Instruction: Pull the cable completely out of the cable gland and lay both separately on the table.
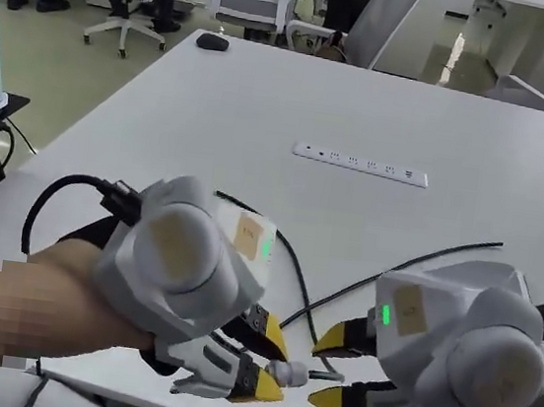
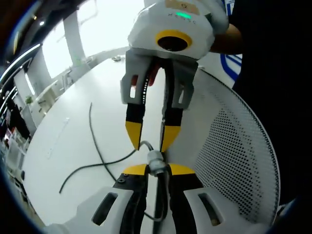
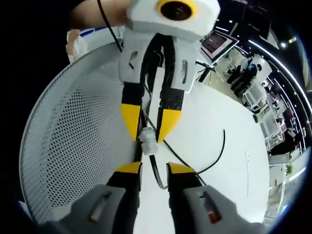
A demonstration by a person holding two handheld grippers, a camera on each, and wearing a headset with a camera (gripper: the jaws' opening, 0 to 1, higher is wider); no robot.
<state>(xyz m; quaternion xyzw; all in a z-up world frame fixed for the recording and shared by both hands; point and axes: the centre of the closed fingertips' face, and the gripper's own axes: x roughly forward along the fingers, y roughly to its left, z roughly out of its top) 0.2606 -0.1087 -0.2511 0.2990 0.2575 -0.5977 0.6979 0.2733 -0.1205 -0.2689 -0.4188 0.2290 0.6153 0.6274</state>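
Here's the white cable gland (image 1: 287, 372), down at 6 o'clock in the head view by the near edge of the table (image 1: 263, 113). The left gripper (image 1: 270, 362) has it pinched between its yellow tips, clamped right on the body. The black cable (image 1: 372, 275) leaves the gland toward 3 o'clock and passes between the tips of the right gripper (image 1: 336, 370). Those jaws stand apart with a gap on either side of the cable, so there is no grip. Beyond them the cable lies on the tabletop, trailing off toward 1 o'clock. At 12 o'clock sits a white power strip (image 1: 360, 163), and at 11 o'clock a dark mouse (image 1: 212, 42) lies near the far edge.
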